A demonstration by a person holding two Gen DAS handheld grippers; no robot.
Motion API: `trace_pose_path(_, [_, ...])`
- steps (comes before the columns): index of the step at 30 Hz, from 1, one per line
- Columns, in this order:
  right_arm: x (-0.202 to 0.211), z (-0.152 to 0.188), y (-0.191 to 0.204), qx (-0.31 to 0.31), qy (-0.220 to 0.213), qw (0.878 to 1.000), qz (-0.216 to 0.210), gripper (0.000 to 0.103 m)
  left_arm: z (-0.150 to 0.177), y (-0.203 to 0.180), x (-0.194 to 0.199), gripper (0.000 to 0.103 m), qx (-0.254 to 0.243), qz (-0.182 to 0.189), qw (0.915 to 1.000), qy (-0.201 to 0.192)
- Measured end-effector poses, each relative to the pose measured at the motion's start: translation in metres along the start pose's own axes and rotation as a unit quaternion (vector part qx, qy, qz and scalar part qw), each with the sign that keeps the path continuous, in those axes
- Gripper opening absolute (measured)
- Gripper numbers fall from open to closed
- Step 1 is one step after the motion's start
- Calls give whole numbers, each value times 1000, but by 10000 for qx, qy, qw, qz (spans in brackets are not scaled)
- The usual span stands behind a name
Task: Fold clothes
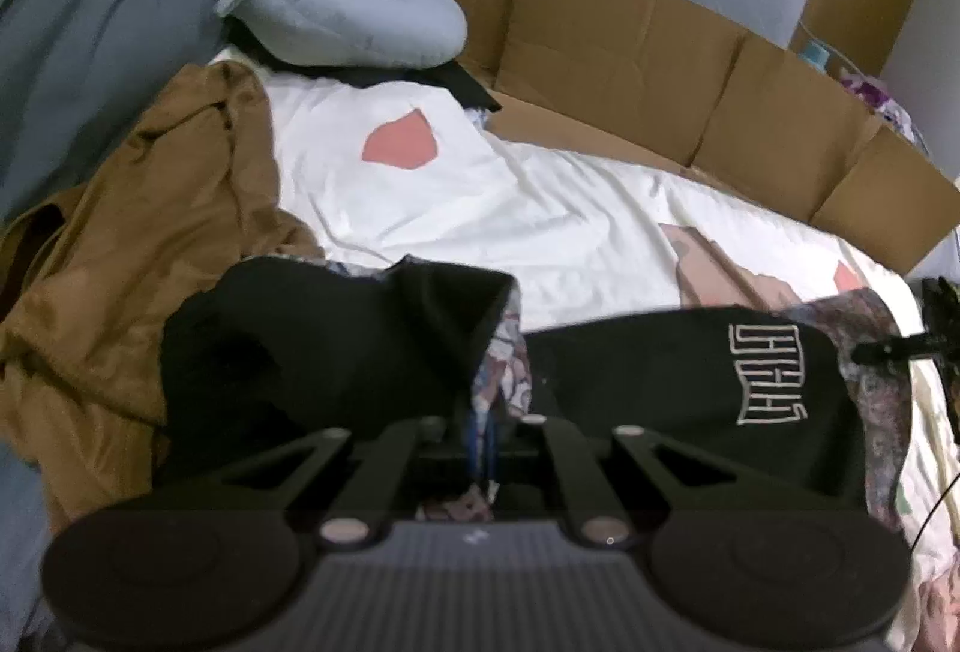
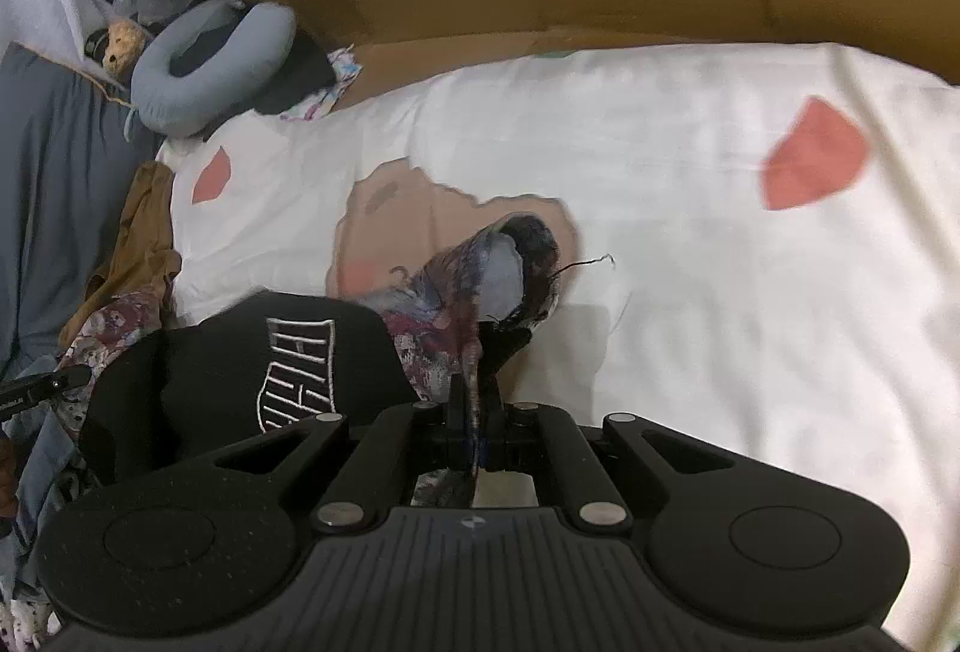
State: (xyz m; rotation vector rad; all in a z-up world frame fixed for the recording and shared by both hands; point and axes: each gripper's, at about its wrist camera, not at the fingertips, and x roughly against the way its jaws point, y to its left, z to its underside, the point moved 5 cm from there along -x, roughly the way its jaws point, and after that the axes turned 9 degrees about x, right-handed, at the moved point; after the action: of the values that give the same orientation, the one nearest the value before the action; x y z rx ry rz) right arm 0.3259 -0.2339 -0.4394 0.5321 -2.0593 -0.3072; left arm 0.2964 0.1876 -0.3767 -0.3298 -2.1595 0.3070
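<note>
A black garment with a white outlined emblem and a floral lining hung crumpled across the lower frame, over the white bedsheet. A brown garment lay bunched at left.

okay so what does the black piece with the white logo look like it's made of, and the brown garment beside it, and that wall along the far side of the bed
Black garment: soft matte knit, probably cotton jersey; it drapes limply and the logo looks stitched or printed.
Brown garment: woven fabric with a slight sheen, perhaps satin or a synthetic; its folds catch light.
Wall: corrugated cardboard, matte tan, with creased fold lines and flap edges.
</note>
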Motion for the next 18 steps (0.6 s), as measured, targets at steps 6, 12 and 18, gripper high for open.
trace_pose_path(6, [40, 8, -16, -209, -197, 9995, 159, 0, 5, -5, 6, 3, 128, 125, 9998, -16])
trace_pose_path(12, [81, 18, -42, -501, -345, 9972, 429, 0, 3, -28, 11, 3, 54, 417, 9991, -56])
trace_pose_path(18, [135, 31, -80, -888, -594, 9894, 986, 0, 2, -54, 13, 3, 29, 764, 9971, -54])
